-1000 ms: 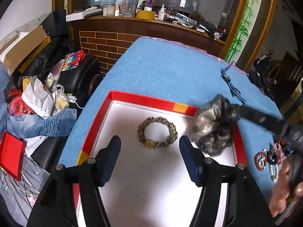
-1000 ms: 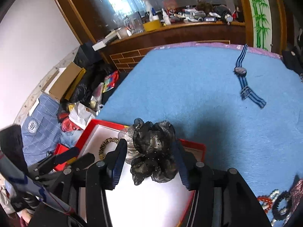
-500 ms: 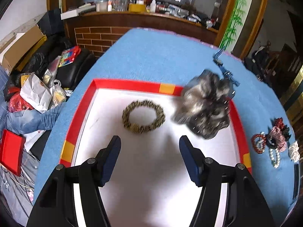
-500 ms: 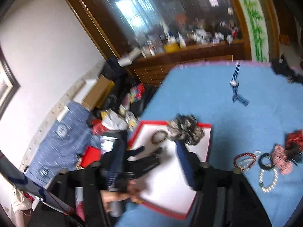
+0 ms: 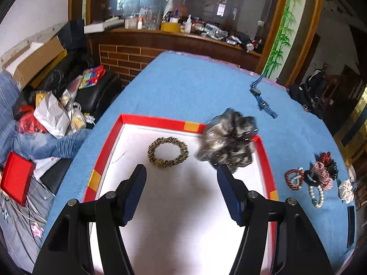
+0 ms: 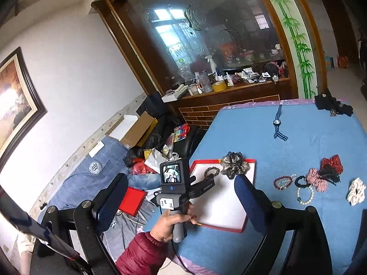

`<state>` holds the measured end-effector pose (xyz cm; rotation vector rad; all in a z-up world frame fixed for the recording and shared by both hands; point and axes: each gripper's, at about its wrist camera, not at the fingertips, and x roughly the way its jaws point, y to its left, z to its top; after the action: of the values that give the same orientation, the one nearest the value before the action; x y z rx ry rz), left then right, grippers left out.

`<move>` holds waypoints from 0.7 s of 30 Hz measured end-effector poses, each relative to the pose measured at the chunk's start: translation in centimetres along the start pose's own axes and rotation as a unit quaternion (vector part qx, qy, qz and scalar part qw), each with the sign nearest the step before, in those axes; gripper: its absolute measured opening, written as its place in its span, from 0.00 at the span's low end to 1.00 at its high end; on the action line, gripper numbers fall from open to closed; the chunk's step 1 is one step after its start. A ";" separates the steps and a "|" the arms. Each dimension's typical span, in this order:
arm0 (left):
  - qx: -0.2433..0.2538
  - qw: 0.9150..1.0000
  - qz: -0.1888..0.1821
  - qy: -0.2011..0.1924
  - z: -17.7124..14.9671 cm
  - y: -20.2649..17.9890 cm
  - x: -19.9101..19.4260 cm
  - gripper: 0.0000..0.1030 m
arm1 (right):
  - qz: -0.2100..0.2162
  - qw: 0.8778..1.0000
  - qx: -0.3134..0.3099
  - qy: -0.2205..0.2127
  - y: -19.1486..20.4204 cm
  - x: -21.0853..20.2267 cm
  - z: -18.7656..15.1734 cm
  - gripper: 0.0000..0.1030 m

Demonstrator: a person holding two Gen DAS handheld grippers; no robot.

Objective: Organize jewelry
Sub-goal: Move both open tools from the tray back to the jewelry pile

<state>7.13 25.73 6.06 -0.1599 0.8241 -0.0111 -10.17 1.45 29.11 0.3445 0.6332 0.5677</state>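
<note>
Two pieces lie in the red-rimmed box (image 5: pixel 107 146) so far, and from where I steer, both grippers hang clear of them with nothing between the pads. Nearest the lens, the left gripper (image 5: pixel 181 192) hovers over the white floor of the box, its jaws partly spread and empty. Just beyond its tips lies the gold chain bracelet (image 5: pixel 168 152), a flat ring, and to the right of that the grey-black scrunchie (image 5: pixel 227 143) slumps against the far right corner, part of it riding over the rim.

My right gripper (image 6: pixel 181 197) sits high and back from the table, its jaws having just been opening, now wide with nothing in them. In its view the loose jewelry (image 6: pixel 305 183) lies forward and to the right of the jaws on the blue cloth (image 6: pixel 309 137): bead bracelets, a dark hair tie, patterned scrunchies and a white one, strung out in a rough row across the table. I judge the right hand is the nearer one for that pile; the left is on the far side of the box from it.

Farther out, a striped strap with a round dial (image 6: pixel 278 126) lies alone, its length running away from me.

The pile overlaps too much to count its pieces, and the scrunchie is smeared in the left view.
</note>
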 end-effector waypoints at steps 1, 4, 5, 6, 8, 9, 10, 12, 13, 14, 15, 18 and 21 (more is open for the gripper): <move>0.004 1.000 -0.004 -0.004 0.0 -0.5 -0.6 0.61 | -0.002 1.000 -0.002 0.000 0.0 -0.2 -0.1 0.94; 0.015 1.000 -0.010 -0.011 -0.2 -1.7 -2.0 0.61 | 0.003 1.000 0.018 -0.006 -1.1 -1.0 -0.2 0.94; 0.020 1.000 -0.015 -0.012 -0.3 -2.2 -2.4 0.61 | 0.004 1.000 0.022 -0.009 -1.6 -1.4 -0.3 0.94; 0.023 0.999 -0.019 -0.011 -0.3 -2.7 -2.6 0.61 | 0.009 1.000 0.019 -0.009 -1.7 -1.6 -0.4 0.94; 0.033 0.999 -0.025 -0.011 -0.7 -4.0 -3.2 0.61 | -0.009 1.000 0.003 -0.018 -2.4 -2.5 -0.8 0.94; 0.039 0.999 -0.028 -0.011 -0.9 -4.8 -3.4 0.61 | -0.024 0.999 0.003 -0.029 -3.3 -3.1 -1.0 0.94; 0.049 0.998 -0.036 -0.008 -1.1 -5.8 -3.6 0.61 | -0.033 0.999 0.006 -0.031 -4.4 -3.4 -1.2 0.94; 0.064 0.997 -0.050 -0.006 -1.4 -7.4 -3.9 0.61 | -0.056 0.998 0.009 -0.023 -6.4 -3.5 -1.5 0.94; 0.070 0.996 -0.054 -0.006 -1.7 -8.3 -4.0 0.61 | -0.076 0.997 0.023 -0.023 -8.5 -3.6 -1.9 0.94; 0.079 0.995 -0.061 -0.005 -1.9 -9.3 -3.9 0.61 | -0.086 0.996 0.031 -0.021 -9.8 -3.6 -2.2 0.94; 0.086 0.994 -0.069 -0.001 -2.1 -10.3 -3.8 0.61 | -0.100 0.994 0.038 -0.014 -11.5 -3.5 -2.7 0.94; 0.103 0.991 -0.090 0.008 -3.0 -13.1 -3.3 0.61 | -0.150 0.988 0.047 -0.006 -15.7 -3.5 -4.2 0.94; 0.126 0.985 -0.111 0.027 -4.3 -16.1 -2.4 0.61 | -0.213 0.976 0.052 -0.004 -20.3 -3.1 -6.0 0.94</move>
<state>3.19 9.38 7.36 -0.0113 0.8482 -0.3308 -8.14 -15.75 16.49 0.2963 0.7055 0.1220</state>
